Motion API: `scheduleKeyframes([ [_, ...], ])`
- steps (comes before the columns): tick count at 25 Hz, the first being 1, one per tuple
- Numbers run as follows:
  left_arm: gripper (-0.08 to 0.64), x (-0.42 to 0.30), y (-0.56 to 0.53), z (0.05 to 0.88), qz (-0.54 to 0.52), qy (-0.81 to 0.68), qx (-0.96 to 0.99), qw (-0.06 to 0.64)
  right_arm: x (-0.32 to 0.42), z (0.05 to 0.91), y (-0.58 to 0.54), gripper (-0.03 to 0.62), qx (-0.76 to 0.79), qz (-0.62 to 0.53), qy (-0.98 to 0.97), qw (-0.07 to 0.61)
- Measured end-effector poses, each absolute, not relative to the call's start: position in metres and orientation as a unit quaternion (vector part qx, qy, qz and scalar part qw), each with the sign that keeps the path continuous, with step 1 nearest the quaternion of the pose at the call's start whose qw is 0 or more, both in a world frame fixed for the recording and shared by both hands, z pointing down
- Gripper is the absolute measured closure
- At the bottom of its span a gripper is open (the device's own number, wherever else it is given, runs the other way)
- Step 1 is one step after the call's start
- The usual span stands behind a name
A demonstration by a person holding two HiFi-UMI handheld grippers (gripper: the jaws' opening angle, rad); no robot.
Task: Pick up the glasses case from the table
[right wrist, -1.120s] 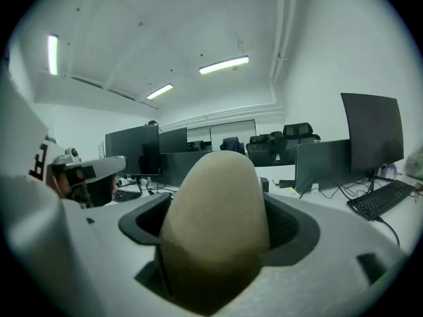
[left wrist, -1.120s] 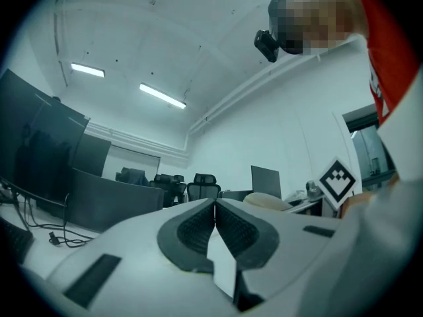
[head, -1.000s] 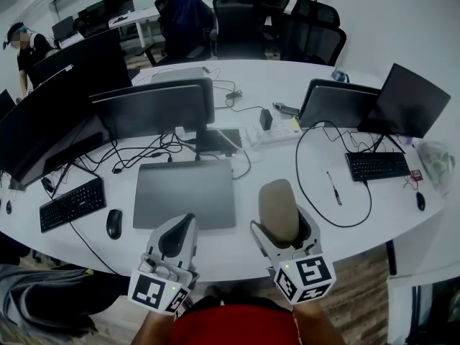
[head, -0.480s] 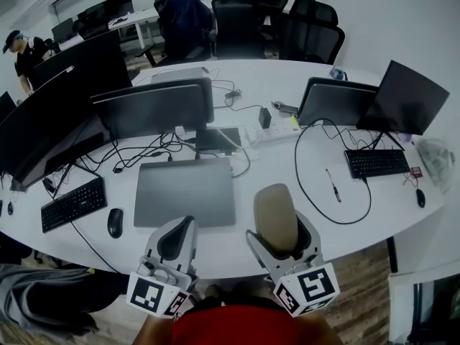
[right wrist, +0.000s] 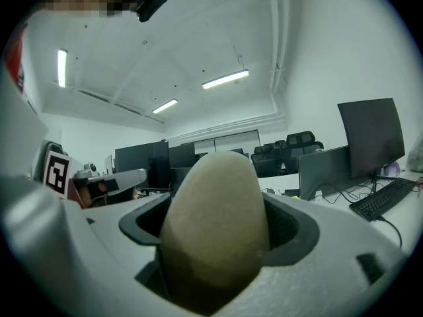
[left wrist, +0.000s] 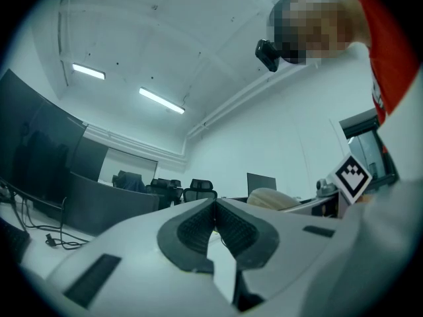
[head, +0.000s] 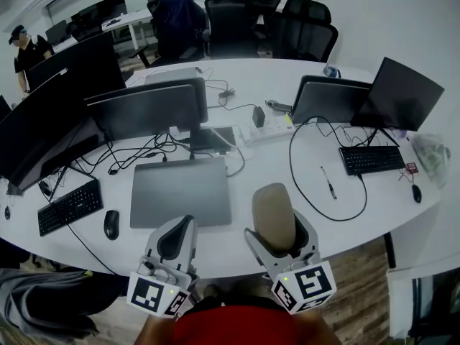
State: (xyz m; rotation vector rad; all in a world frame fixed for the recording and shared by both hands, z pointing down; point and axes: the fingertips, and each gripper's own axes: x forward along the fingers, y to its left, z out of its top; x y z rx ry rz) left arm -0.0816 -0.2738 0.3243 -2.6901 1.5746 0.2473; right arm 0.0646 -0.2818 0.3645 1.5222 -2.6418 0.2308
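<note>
The glasses case (head: 274, 213) is a beige, rounded oblong. My right gripper (head: 277, 228) is shut on it and holds it lifted above the table's front edge (head: 237, 261), long end pointing away from me. In the right gripper view the glasses case (right wrist: 215, 223) fills the space between the jaws and stands up out of them. My left gripper (head: 177, 237) is beside it on the left, shut with its pads touching and nothing between them. In the left gripper view the left gripper (left wrist: 213, 228) points up over the desk and the glasses case (left wrist: 272, 199) shows to its right.
A closed grey laptop (head: 181, 190) lies just beyond the grippers. A mouse (head: 111, 224) and keyboard (head: 68, 205) sit at the left, monitors (head: 147, 110) and cables behind, a pen (head: 327, 181) and second keyboard (head: 371, 159) at the right. A person (head: 26, 49) stands far left.
The right gripper with the glasses case has drawn slightly nearer to me and a little left. The left gripper has stayed put, still shut.
</note>
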Motion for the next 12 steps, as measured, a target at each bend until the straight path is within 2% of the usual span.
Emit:
scheduleKeyframes([
  [12, 0.548, -0.0761, -0.2713, 0.3243, 0.084, 0.496, -0.864, 0.006, 0.0699, 0.3650, -0.2787, 0.184, 0.505, 0.078, -0.858, 0.040],
])
